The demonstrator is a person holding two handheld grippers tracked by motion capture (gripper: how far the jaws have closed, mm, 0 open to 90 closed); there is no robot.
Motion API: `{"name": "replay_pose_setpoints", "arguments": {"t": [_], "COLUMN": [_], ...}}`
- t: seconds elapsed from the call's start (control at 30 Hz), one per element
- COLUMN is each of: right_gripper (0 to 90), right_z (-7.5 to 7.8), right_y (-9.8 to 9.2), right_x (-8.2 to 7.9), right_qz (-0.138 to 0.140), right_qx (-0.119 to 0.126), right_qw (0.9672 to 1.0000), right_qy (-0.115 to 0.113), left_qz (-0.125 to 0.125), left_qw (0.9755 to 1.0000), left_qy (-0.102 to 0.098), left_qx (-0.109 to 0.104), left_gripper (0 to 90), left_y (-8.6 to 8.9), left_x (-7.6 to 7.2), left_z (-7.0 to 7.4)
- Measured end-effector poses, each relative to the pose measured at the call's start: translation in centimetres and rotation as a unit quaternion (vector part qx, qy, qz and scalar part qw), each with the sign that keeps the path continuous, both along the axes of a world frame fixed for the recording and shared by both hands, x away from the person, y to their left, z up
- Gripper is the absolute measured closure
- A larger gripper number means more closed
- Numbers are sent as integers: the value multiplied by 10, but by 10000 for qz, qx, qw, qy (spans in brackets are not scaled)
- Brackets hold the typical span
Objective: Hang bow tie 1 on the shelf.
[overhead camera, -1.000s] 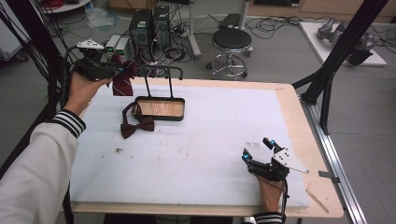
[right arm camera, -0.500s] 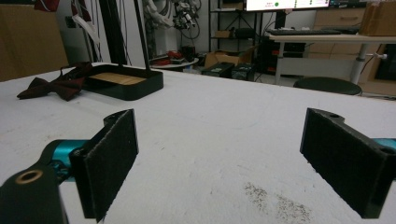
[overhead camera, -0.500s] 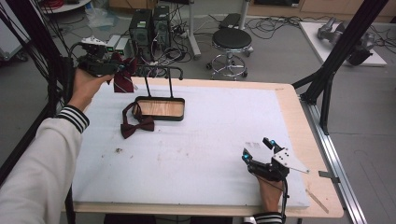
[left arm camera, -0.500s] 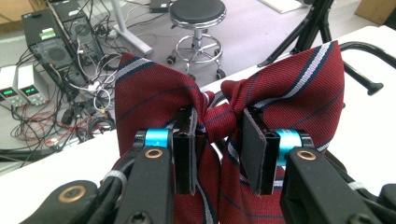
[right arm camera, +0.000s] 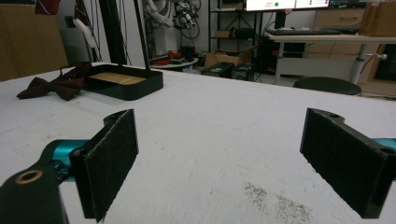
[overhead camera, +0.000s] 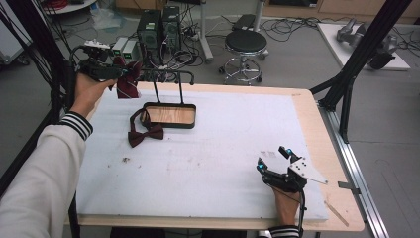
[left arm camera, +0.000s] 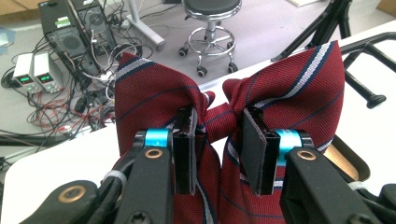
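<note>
Left gripper [overhead camera: 110, 73] up at about ten o'clock of the table [overhead camera: 307, 106], past its far left corner, pinching a striped red bow tie [overhead camera: 128, 82] by the centre knot. From the left gripper view, jaws pressed on either side of that knot, both wings of the tie [left arm camera: 299, 88] fanned out beyond the pads; lower part of the cloth hidden behind the jaws and cut off by the bottom edge. Left hand [overhead camera: 88, 91] wrapped round the gripper body, so most of it masked in the high view.

Just at three o'clock of the held tie, a black stand [overhead camera: 171, 115] with a wooden base and a bar on two thin posts; bar end hard to separate from the dark clutter behind. Whether the tie touches the bar: cannot tell.

Second, dark red bow tie [overhead camera: 145, 132] flat on the white mat, touching the stand's near left corner, strap looped partly behind the rim.

Right gripper [overhead camera: 273, 161] at about five o'clock, resting low on the mat, jaws spread wide with nothing between. Right hand [overhead camera: 286, 206] partly cut off by the bottom edge.
</note>
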State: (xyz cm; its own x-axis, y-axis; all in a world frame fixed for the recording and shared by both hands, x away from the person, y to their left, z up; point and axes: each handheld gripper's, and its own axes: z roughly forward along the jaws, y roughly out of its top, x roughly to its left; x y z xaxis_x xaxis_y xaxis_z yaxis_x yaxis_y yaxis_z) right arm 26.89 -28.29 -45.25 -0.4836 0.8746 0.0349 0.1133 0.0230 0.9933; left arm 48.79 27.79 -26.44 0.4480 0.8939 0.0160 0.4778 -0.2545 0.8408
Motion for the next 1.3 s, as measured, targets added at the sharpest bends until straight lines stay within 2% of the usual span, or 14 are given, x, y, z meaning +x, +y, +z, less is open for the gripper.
{"name": "replay_pose_setpoints", "arguments": {"t": [0.33, 0.63, 0.93, 1.2, 1.3], "right_gripper": [106, 106, 106, 106, 106], "right_z": [0, 0, 0, 0, 0], "right_y": [0, 0, 1, 1, 1], "right_x": [0, 0, -1, -1, -1], "right_qz": [4, 3, 3, -7, -1], "right_qx": [-2, -5, -35, -43, -42], "right_qw": [10000, 10000, 10000, 10000, 10000], "right_qy": [6, 4, 4, -1, -9], "left_qz": [151, 192, 164, 161, 137], "left_qw": [9998, 9996, 9995, 9995, 9994], "left_qy": [89, 194, 253, 242, 290], "left_qx": [26, 68, -2, -146, -112], "left_gripper": [677, 677, 677, 677, 677], "left_y": [6, 11, 11, 10, 9], "left_x": [1, 0, -2, -5, -6], "left_z": [-9, -18, -29, -38, -45]}}
